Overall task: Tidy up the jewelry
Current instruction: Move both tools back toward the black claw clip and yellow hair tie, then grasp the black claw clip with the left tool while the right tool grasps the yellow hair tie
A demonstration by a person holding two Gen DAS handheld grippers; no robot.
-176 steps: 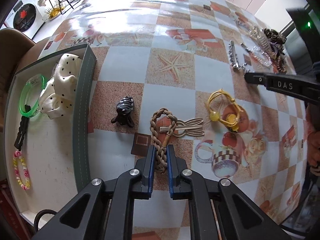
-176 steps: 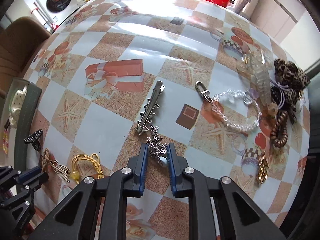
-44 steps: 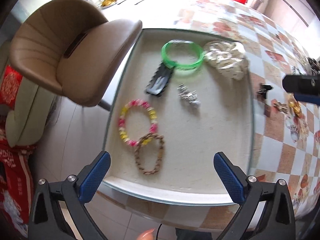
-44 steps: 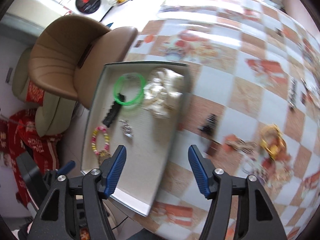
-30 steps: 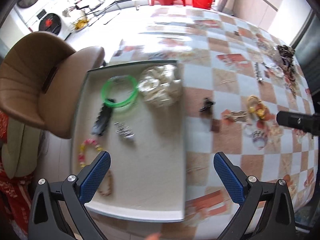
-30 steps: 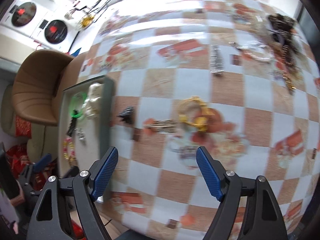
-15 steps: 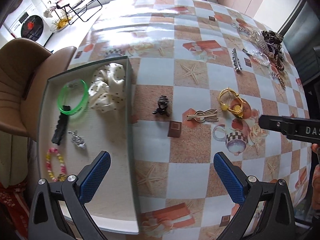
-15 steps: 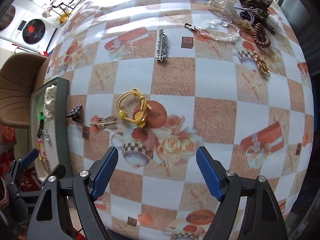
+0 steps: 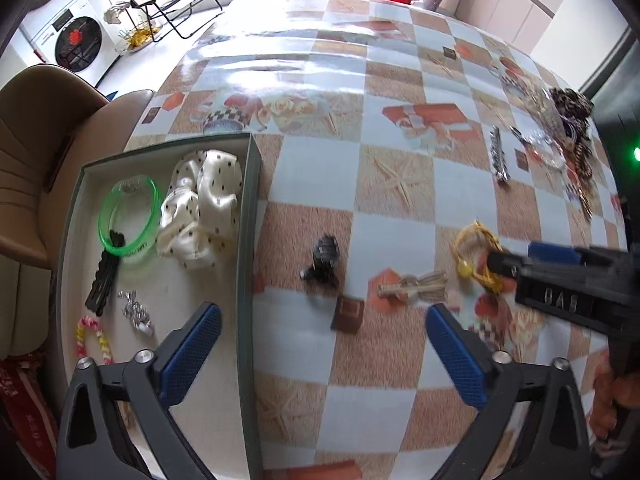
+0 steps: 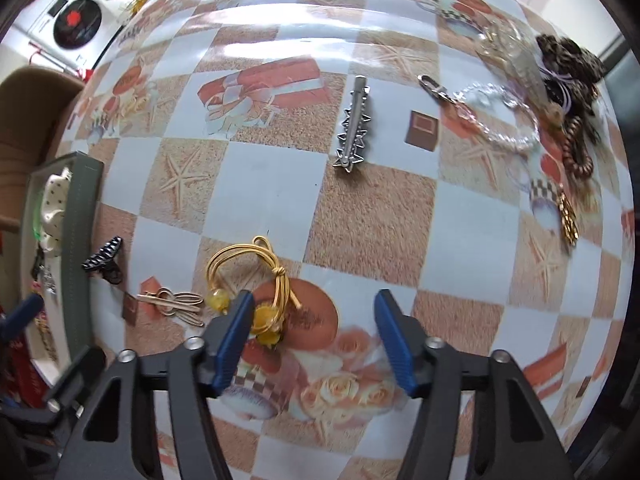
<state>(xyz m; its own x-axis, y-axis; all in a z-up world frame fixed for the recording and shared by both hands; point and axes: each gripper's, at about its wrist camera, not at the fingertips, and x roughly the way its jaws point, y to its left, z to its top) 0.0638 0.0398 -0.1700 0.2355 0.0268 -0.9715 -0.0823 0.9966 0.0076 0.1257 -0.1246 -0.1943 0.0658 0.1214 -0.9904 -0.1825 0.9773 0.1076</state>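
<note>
Five pieces already lie in your tray [image 9: 248, 208] at nine o'clock of the left wrist view: a green bangle [image 9: 128, 216], a polka-dot scrunchie [image 9: 202, 208], a black clip [image 9: 105, 280], a small silver charm [image 9: 136, 312] and a pink-and-yellow bead bracelet [image 9: 94, 338]. Anything lower in the tray sits behind your left tool [image 9: 320, 352], so you cannot count it.

Much is left on the bench [image 10: 260, 184]. Nearest the tray, just outside its wall, are a black claw clip [image 9: 324, 260] and a gold bunny-shaped pin [image 9: 416, 288], both near the centre of the left view. The yellow cord tie with beads [image 10: 256, 280] lies at seven o'clock in the right wrist view, just ahead of your right tool [image 10: 316, 332] and touching or nearly touching its left finger. Farther off, a silver spiked barrette [image 10: 354, 124] sits at twelve o'clock, and at two o'clock a heap holds a clear bead bracelet [image 10: 500, 116], a leopard scrunchie [image 10: 568, 60], a brown coil tie [image 10: 576, 148] and a gold chain piece [image 10: 568, 216].

Both of your tools have their jaws spread wide and carry nothing. By this count you are less than halfway through. The yellow tie looks like the right tool's natural next pick, the claw clip or pin the left's.
</note>
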